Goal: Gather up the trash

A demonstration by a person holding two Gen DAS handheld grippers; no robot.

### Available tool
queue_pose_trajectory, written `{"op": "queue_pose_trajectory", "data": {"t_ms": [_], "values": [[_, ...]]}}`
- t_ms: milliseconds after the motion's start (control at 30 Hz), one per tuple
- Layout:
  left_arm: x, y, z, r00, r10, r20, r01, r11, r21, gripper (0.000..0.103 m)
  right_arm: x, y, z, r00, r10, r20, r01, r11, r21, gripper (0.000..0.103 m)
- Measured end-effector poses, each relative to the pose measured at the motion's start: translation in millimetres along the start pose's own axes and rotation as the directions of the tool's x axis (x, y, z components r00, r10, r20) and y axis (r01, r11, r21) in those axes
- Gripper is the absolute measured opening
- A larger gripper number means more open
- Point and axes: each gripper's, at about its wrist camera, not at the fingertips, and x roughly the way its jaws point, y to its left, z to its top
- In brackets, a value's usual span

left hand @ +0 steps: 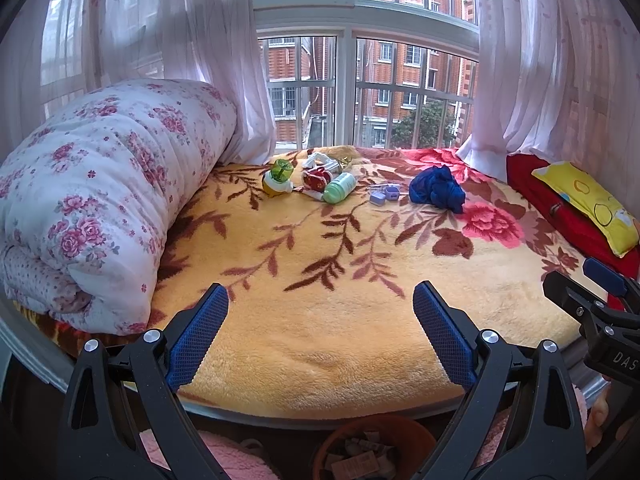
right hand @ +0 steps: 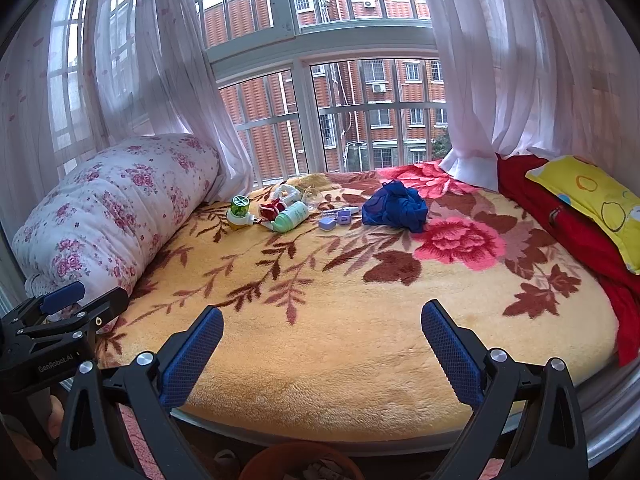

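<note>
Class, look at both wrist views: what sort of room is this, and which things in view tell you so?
Most likely a bedroom, at a bay-window platform bed. A plush floral blanket covers it, a rolled floral quilt lies at one end and a yellow pillow at the other, with sheer curtains at the window.

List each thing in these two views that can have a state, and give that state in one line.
left gripper: open, empty
right gripper: open, empty
green bottle: lying on its side
blue cloth: crumpled
floral quilt: rolled up
curtains: drawn aside
bin: holds paper scraps
</note>
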Motion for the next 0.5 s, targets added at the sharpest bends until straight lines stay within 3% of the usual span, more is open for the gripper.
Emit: {"op": "queue_pose_trajectory", "data": {"t_ms": [500], "values": [[-1.9,-1.9,-2.5,1.0,0.005,-0.004,-0.005,1.0,-0.008,0.091,-0.5,1.0,-0.5,1.0,-0.005,-0.004,0.005,1.0,0.001,0.098]]}}
